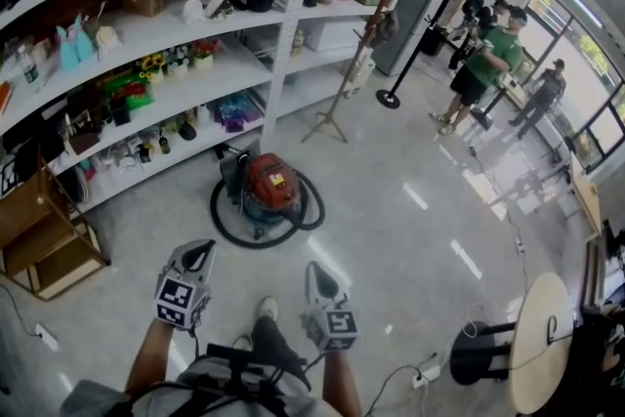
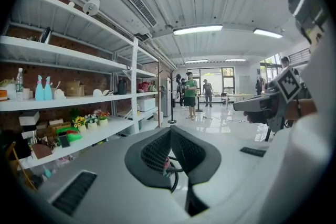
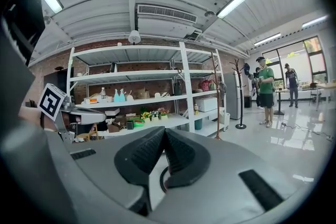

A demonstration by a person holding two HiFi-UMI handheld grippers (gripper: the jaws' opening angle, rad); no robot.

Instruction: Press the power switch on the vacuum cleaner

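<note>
- The vacuum cleaner (image 1: 270,190) sits on the floor just in front of the white shelves (image 1: 195,78). It is a squat drum with a red top, and its black hose (image 1: 227,228) is looped on the floor around it.
- The person stands well back from it. The left gripper (image 1: 200,256) and the right gripper (image 1: 314,274) are held low over the person's own feet, both aimed roughly at the machine and touching nothing.
- The left gripper's fingers (image 2: 152,152) are pressed together at the tips with nothing between them. The right gripper's fingers (image 3: 142,153) are also closed tip to tip and empty.
- To my eye this is the approach. The switch has not been reached, and the pressing is yet to be done.
- The next move, I'd judge, calls for stepping closer and bringing one closed tip down over the red top. I can't pick out the switch from here, so it needs finding first.
- As for writing, there is a pale yellow label on the red top, too small to read. The cubes on the grippers carry black-and-white square markers and no words. No brand is legible.
- Some people (image 1: 483,63) stand far off by the windows, beyond a coat stand (image 1: 363,44), well clear of the vacuum cleaner.
</note>
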